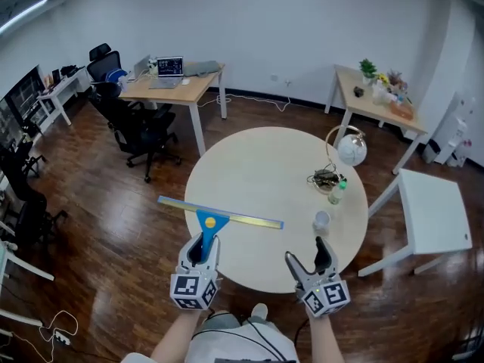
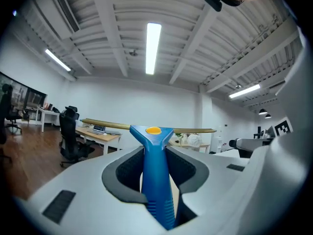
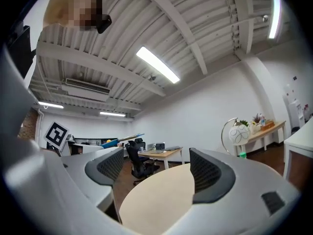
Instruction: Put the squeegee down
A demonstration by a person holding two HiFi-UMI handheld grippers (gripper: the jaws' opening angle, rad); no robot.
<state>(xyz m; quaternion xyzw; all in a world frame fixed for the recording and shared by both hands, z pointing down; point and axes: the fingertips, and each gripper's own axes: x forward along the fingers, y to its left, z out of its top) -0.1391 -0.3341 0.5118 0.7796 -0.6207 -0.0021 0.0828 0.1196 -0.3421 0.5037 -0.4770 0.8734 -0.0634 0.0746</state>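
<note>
A squeegee (image 1: 214,218) with a blue handle, an orange button and a long yellowish blade hangs over the near left part of the round cream table (image 1: 257,180). My left gripper (image 1: 203,249) is shut on its blue handle (image 2: 156,175), with the blade (image 2: 146,127) lying crosswise ahead of the jaws. To the right, my right gripper (image 1: 311,255) stands open at the table's near edge with nothing between its fingers (image 3: 210,173). In the right gripper view the squeegee (image 3: 120,140) shows small at the left.
On the table's right side lie a globe lamp (image 1: 351,149), a dark tangle of cable (image 1: 325,178), a green-capped bottle (image 1: 336,193) and a small cup (image 1: 321,220). A white side table (image 1: 432,210), wooden desks (image 1: 178,85) and office chairs (image 1: 140,131) stand around.
</note>
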